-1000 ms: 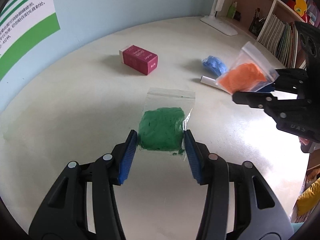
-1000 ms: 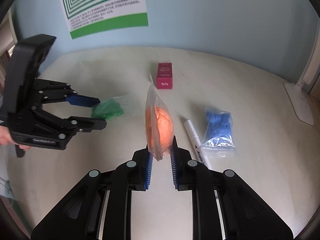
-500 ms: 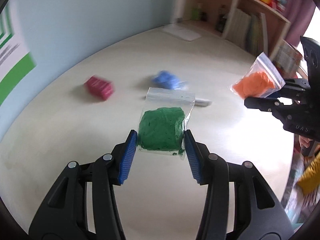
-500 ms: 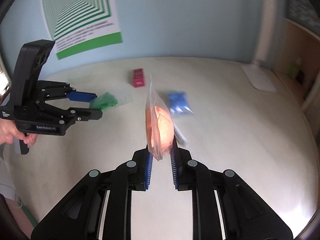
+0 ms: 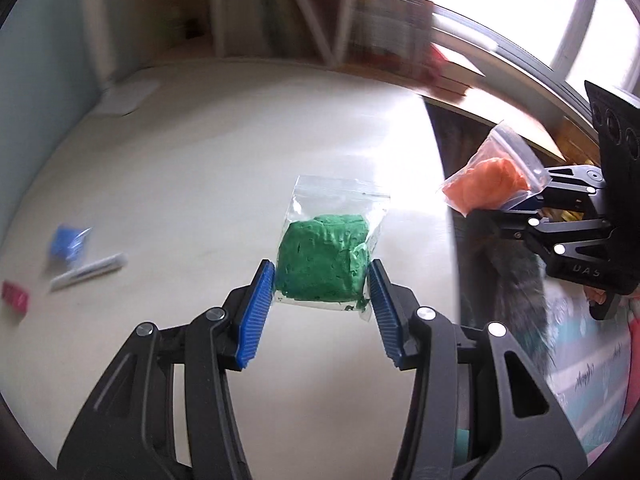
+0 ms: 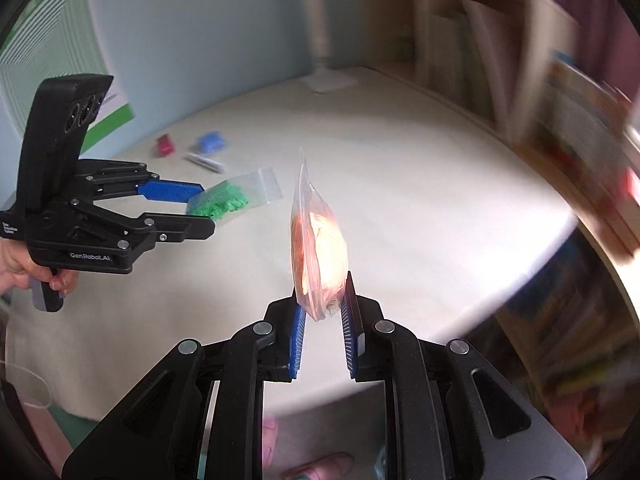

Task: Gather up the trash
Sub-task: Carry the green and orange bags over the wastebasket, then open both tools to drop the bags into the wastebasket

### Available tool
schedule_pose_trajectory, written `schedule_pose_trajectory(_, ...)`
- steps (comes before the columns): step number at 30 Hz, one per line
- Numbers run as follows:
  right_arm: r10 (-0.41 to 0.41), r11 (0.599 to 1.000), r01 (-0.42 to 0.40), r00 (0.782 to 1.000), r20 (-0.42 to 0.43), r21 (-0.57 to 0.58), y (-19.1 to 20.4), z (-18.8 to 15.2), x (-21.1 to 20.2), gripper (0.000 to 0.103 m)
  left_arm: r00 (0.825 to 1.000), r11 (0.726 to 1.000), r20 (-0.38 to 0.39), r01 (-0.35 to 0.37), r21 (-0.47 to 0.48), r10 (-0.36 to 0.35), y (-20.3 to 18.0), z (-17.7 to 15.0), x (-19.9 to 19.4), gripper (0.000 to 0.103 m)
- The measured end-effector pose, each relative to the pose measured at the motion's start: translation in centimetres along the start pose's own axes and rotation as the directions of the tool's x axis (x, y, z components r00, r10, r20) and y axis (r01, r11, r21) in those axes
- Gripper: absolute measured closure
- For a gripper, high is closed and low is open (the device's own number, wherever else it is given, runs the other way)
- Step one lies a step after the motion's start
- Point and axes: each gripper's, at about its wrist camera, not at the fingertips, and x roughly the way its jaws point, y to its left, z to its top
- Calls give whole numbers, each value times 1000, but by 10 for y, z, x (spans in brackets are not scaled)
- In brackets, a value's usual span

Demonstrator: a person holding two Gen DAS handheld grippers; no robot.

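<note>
My left gripper [image 5: 322, 280] is shut on a clear bag of green dough [image 5: 324, 266] and holds it in the air above the pale table [image 5: 200, 152]. It shows from the side in the right wrist view [image 6: 196, 210] with the green bag [image 6: 224, 200]. My right gripper [image 6: 322, 300] is shut on a clear bag of orange dough [image 6: 318, 248], held upright near the table's right edge. In the left wrist view the right gripper [image 5: 516, 208] holds the orange bag [image 5: 488, 184] beyond the table edge.
A blue bag [image 5: 66, 242], a white marker [image 5: 90, 272] and a pink box [image 5: 14, 296] lie on the table at the left. They also show far off in the right wrist view: blue bag [image 6: 210, 142], marker [image 6: 206, 162], pink box [image 6: 164, 146]. A lamp base [image 6: 330, 82] and bookshelves [image 6: 480, 60] stand behind.
Both grippers have swung to the right with their bags. The blue bag, marker and pink box have slid to the left of both views. The table's right edge and floor now show.
</note>
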Motion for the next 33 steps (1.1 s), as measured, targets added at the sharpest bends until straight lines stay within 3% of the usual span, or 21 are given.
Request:
schedule_pose_trajectory(9, -106, 972, 109, 994, -22, 208, -102, -101, -68, 86, 988, 973, -72, 144, 180, -133, -158, 20, 59, 57)
schedule_pose_trajectory(13, -123, 943, 133, 991, -52, 304, -144, -150, -87, 86, 971, 952, -149, 218, 216, -189, -217, 16, 92, 57)
schedule_pose_trajectory(18, -116, 906, 152, 987, -112, 396, -181, -213, -90, 85, 946, 933, -255, 263, 248, -199, -270, 3, 143, 57)
schedule_pose_trajectory(24, -60, 857, 151, 979, -196, 492, -210, -280, -61, 85, 907, 924, -377, 294, 243, -189, -309, -27, 207, 57)
schedule_pose_trajectory(26, -42, 835, 154, 975, -218, 527, -220, -300, -46, 85, 888, 922, -421, 304, 238, -184, -318, -38, 229, 57)
schedule_pose_trajectory(29, -20, 793, 164, 970, -244, 587, -234, -333, -23, 85, 847, 920, -498, 327, 215, -185, -327, -58, 270, 57)
schedule_pose_trajectory(33, 3, 732, 167, 969, -247, 661, -246, -369, 9, 85, 822, 919, -548, 324, 224, -156, -332, -82, 310, 57)
